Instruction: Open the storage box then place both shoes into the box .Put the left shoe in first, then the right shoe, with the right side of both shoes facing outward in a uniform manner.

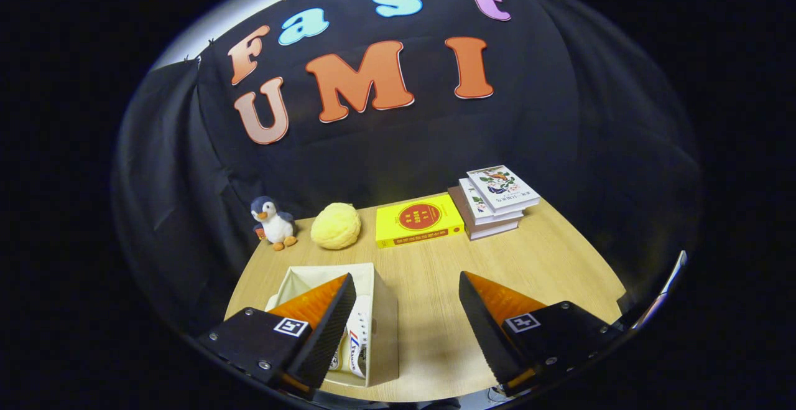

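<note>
Box (379, 310) w/ shoe (357, 348) under open gripper's (404, 323) left finger

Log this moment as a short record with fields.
tongs: open, empty, above the table
storage box: open, under the left finger
shoe: white, inside the box
table: light wood
back row: penguin plush, yellow ball, yellow book, book stack

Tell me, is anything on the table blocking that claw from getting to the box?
Nothing visible does. The open claw hangs right over the box, one finger already above its open top, where a shoe sits inside. The books and toys lie well beyond.
</note>
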